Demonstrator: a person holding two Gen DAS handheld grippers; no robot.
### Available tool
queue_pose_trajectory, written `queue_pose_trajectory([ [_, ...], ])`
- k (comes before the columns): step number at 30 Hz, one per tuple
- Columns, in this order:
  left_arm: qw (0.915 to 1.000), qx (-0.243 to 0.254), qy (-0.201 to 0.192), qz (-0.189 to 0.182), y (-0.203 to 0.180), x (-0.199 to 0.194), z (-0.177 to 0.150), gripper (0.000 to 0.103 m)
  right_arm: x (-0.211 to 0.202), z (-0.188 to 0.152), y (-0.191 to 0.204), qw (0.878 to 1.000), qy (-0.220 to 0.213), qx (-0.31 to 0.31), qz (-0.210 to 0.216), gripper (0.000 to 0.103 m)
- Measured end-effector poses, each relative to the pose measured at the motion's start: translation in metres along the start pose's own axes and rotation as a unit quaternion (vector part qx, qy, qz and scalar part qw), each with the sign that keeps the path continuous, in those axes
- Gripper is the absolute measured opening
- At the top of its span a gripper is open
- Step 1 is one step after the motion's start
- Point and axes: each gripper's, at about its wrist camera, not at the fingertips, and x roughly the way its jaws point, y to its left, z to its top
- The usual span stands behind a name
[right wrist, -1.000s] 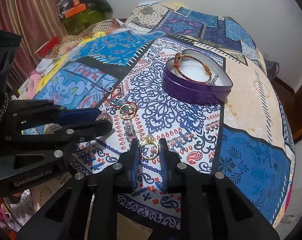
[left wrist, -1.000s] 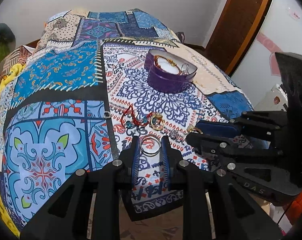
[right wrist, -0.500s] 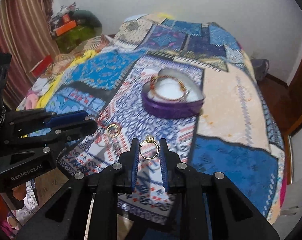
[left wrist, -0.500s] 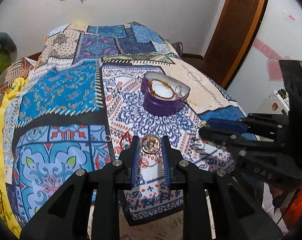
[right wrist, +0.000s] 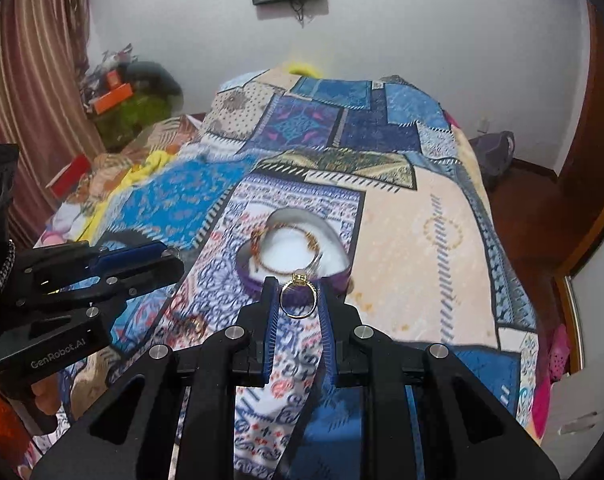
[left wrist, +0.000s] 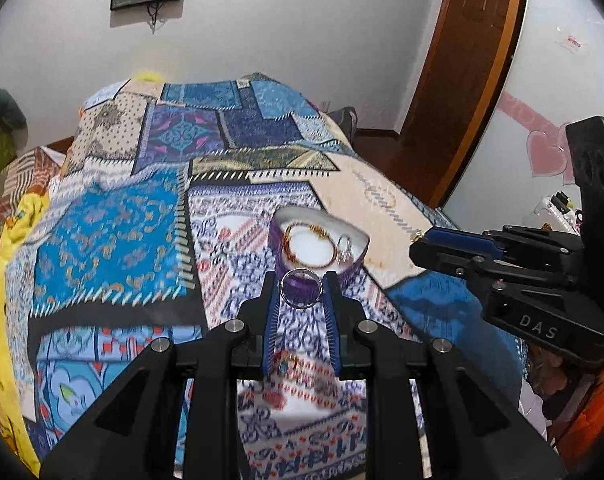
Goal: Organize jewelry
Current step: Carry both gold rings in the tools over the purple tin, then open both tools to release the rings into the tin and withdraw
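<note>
Left wrist view: a bed point(left wrist: 113, 240) under a busy patchwork quilt, white walls, a wooden door on the right. A purple heart-shaped tin point(left wrist: 318, 245) with white lining sits mid-quilt, a beaded bracelet point(left wrist: 308, 240) curled inside. The left gripper point(left wrist: 302, 290) has its jaws pinched on a thin silvery ring point(left wrist: 301, 289).

Right wrist view: striped curtain at left, dark screen up on the wall. The right gripper point(right wrist: 298, 300) has its jaws clamped on a gold ring point(right wrist: 297, 299), in front of the tin.
</note>
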Motion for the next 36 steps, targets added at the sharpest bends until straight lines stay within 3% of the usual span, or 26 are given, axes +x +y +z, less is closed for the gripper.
queue_pose_trajectory([
  [18,0.9997,0.014,0.011,-0.017,0.0,0.048,0.024,0.02,0.033,0.028,-0.019,1.0,0.0,0.009,0.009,0.018],
  [36,0.999,0.001,0.03,-0.033,0.012,0.071,0.021,0.02,0.078,0.039,-0.018,0.996,0.074,-0.009,0.046,0.018],
])
